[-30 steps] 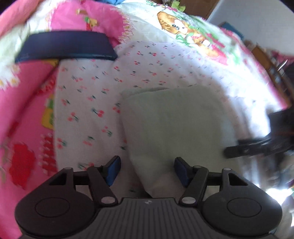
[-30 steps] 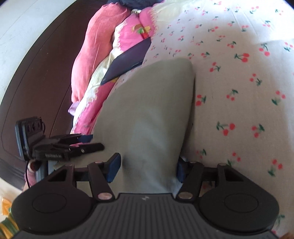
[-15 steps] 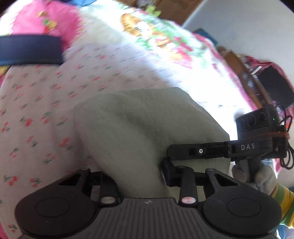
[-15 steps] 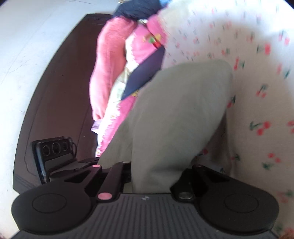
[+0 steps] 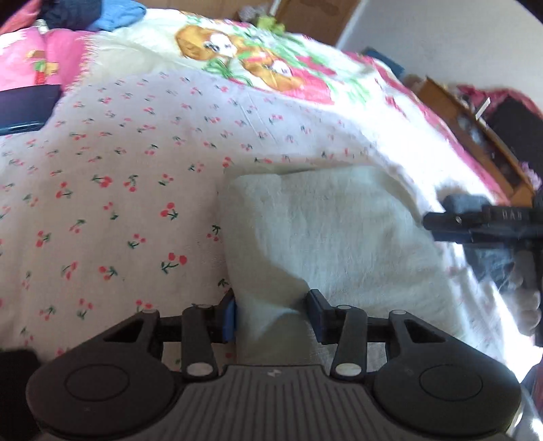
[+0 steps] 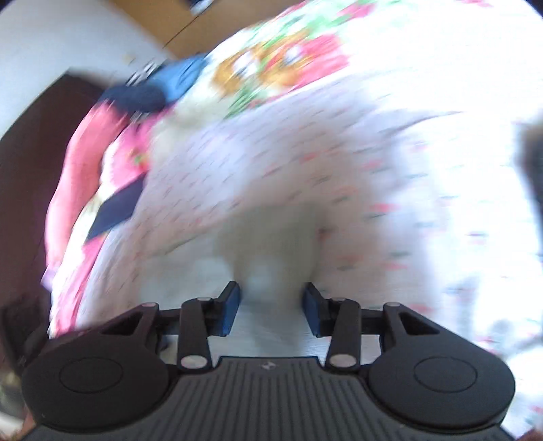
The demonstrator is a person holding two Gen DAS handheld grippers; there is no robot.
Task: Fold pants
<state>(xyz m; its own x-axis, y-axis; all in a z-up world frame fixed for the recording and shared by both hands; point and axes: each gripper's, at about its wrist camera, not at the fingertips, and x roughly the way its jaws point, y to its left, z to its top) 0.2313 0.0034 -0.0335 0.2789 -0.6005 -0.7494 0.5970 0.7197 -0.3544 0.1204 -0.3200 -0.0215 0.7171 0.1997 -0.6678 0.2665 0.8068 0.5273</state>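
The pale green pants lie folded in a thick pad on the cherry-print sheet. In the left wrist view my left gripper is open, its blue pads either side of the pad's near corner. The right gripper shows at the right edge of that view, beside the pad's far side. In the blurred right wrist view my right gripper is open, with the pale pants just beyond its pads.
A pink cartoon-print quilt covers the bed beyond the sheet. A dark blue folded item lies at the far left. Blue clothes lie at the bed's head. Wooden furniture stands to the right.
Both grippers were closed on the pants half a second ago and have opened. The pants now lie down on the sheet. The right gripper is swinging, so its view is blurred.
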